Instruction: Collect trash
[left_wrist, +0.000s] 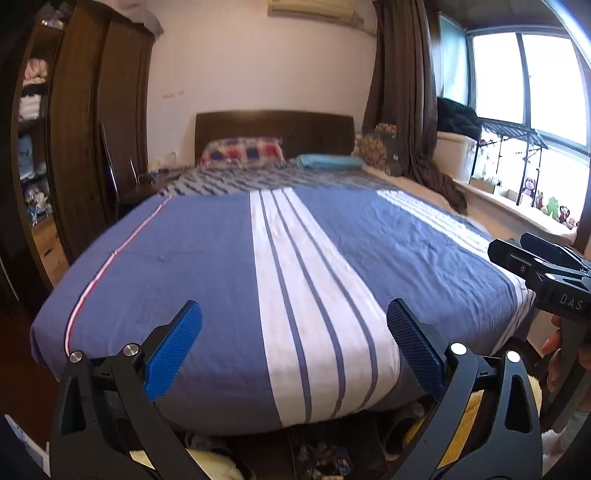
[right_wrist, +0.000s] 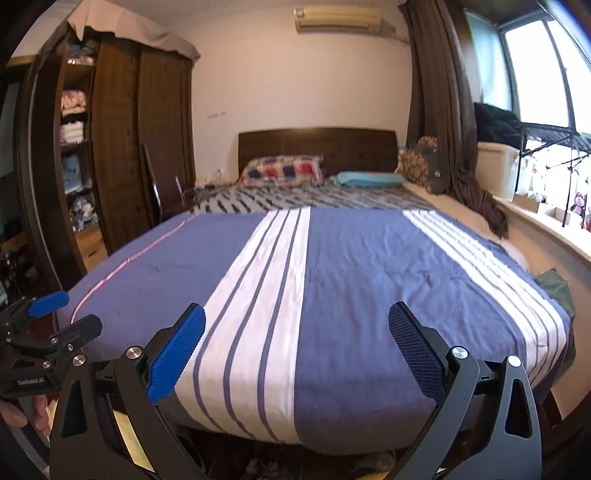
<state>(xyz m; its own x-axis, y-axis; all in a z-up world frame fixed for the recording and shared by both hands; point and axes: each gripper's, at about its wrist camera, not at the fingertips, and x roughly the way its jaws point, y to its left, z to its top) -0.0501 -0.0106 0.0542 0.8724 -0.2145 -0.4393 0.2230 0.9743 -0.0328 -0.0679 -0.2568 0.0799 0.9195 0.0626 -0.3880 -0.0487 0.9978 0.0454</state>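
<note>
Left gripper (left_wrist: 293, 343): fingers spread wide, nothing between them; held at the foot of the bed (left_wrist: 207, 280), aimed along it toward the headboard (left_wrist: 273, 129).
Right gripper (right_wrist: 295, 347): fingers likewise wide apart and holding nothing; beside the left one at the bed's foot. A hand (right_wrist: 26, 413) on the left gripper's handle shows in the right view.
Trash: none can be made out on the bed. Below its foot edge lie dim, blurred items (left_wrist: 325, 454) on the floor; whether any is trash cannot be told. No bin or bag shows.
Progress: undecidable. A bed top with no litter and two unladen grippers fit equally a sweep just under way and one already finished.
Surface: blue cover with white stripe bands (left_wrist: 306, 295), fairly smooth, lightly creased; a black-and-white patterned sheet (left_wrist: 258, 181) beyond it, nearer the headboard.
Pillows: one checked (left_wrist: 240, 149), one teal (left_wrist: 328, 160), against the headboard.
Room, left of bed: dark wardrobe (left_wrist: 92, 129) with one side standing open, folded clothes on its shelves.
Room, right of bed: brown curtain (left_wrist: 406, 92), bright window (left_wrist: 528, 81), sill with small toys (left_wrist: 550, 206).
Above headboard: air conditioner (right_wrist: 338, 18) high on the wall.
</note>
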